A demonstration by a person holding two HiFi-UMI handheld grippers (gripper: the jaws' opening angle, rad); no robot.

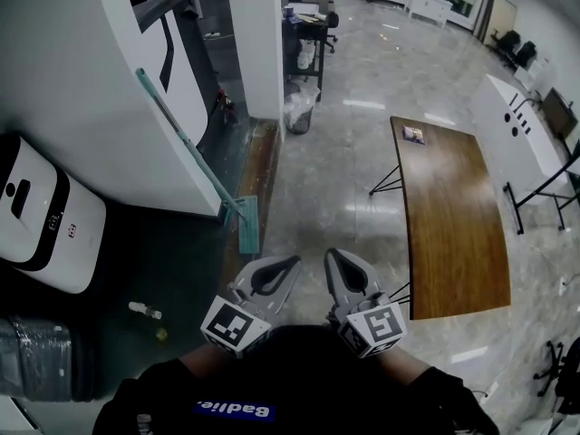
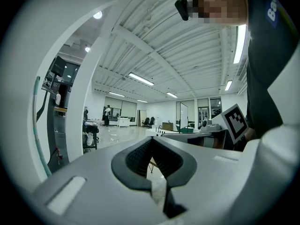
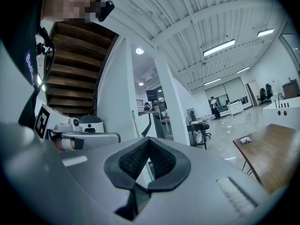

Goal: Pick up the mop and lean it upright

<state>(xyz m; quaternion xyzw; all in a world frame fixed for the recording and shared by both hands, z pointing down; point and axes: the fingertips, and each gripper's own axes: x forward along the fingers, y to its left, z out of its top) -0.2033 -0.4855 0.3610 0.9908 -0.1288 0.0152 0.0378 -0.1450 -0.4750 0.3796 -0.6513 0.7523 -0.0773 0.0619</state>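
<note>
Looks done: the mop (image 1: 193, 155) leans upright against the wall (image 1: 82, 80) at eleven o'clock; the left gripper (image 1: 288, 265) and right gripper (image 1: 333, 259) have their fingers together, holding nothing

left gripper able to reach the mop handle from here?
Probably yes. Only bare floor lies between the left gripper and the mop, whose handle leans on the white wall. Its jaws are shut, so they must open first.

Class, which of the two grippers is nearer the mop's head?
The left gripper: the teal mop head sits just ahead of it and to its left, while the right gripper is farther away.
</note>
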